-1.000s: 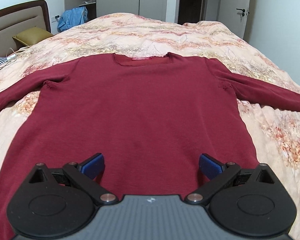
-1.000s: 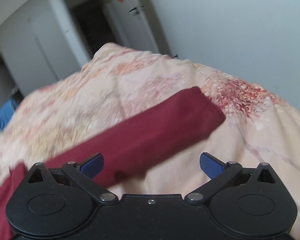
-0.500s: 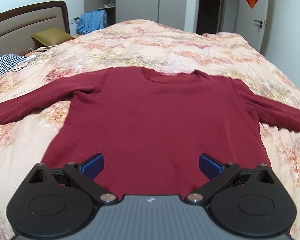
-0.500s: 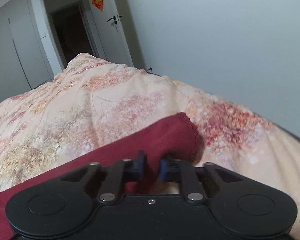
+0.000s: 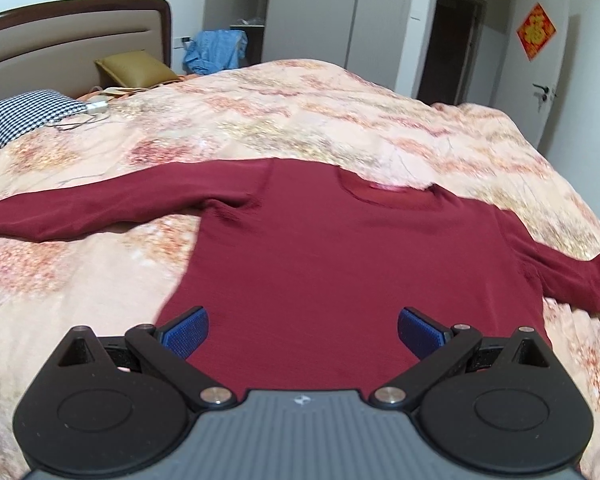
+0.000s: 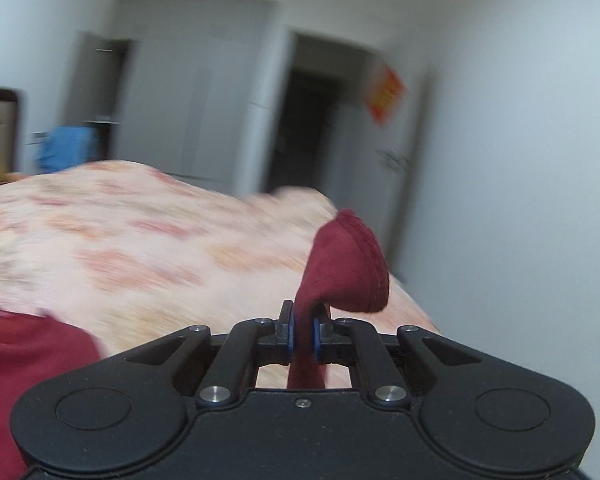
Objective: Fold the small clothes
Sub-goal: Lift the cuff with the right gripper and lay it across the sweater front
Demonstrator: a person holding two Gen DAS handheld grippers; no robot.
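Observation:
A dark red long-sleeved sweater (image 5: pixel 340 264) lies flat on the bed, neck away from me, its left sleeve (image 5: pixel 100 204) stretched out to the left. Above the sweater's lower hem hovers my left gripper (image 5: pixel 302 330), open, with nothing between its blue pads (image 5: pixel 186 330). My right gripper (image 6: pixel 303 336) is shut on the cuff end of the right sleeve (image 6: pixel 348 268), and the cuff curls up above the pads, lifted off the quilt. In the left wrist view that right sleeve (image 5: pixel 572 276) rises at the frame's right edge.
The bed carries a peach floral quilt (image 5: pixel 300 120). At the far left stand a headboard (image 5: pixel 72 40), an olive pillow (image 5: pixel 136 70) and a checked pillow (image 5: pixel 24 114), with a white charger (image 5: pixel 96 109) beside it. Blue clothing (image 5: pixel 216 50) hangs behind. A doorway (image 5: pixel 456 48) and white wall lie beyond.
My right gripper closed on the right sleeve's cuff, then lifted it off the quilt and rolled. The left gripper drifted so the sweater now sits further right in its view, still open.

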